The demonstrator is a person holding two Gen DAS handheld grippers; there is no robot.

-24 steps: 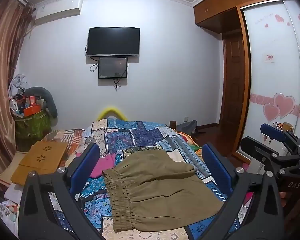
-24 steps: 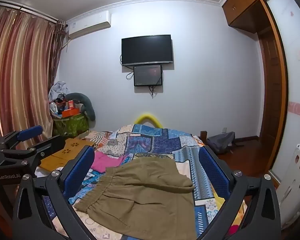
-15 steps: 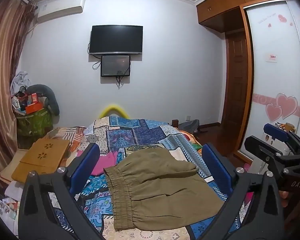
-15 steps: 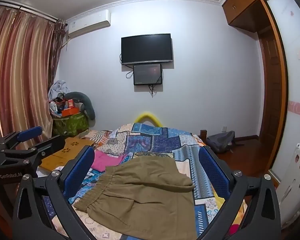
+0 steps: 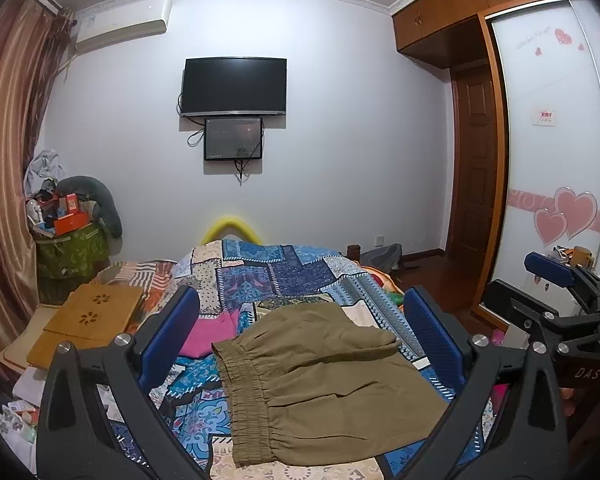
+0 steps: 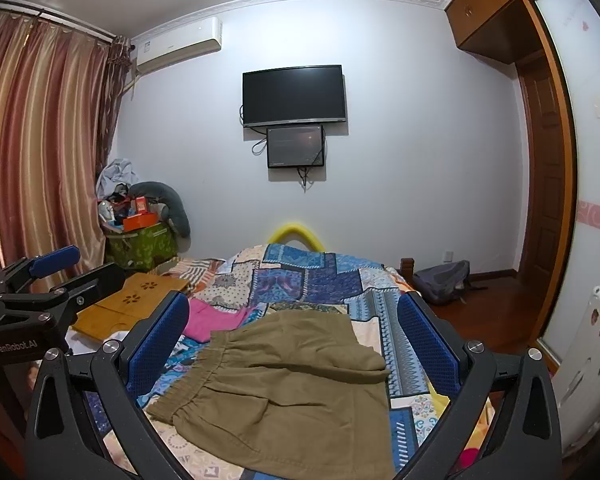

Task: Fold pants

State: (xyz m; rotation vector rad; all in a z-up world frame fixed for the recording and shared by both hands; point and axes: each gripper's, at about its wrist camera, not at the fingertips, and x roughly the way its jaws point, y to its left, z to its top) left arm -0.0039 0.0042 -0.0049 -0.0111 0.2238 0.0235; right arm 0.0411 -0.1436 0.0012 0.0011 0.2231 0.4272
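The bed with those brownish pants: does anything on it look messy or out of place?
Slightly. The olive-brown elastic-waist pants lie folded but askew on the patchwork quilt, top layer rumpled. A pink garment sits bunched beside them. Nothing looks spilled or damaged.

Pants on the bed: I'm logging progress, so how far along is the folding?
Done: the olive pants lie on the patchwork quilt already doubled over, with a layer folded across the top. In hand: nothing; the left gripper and right gripper are both open above the cloth. Left: possibly another fold or some smoothing, though that is a guess.
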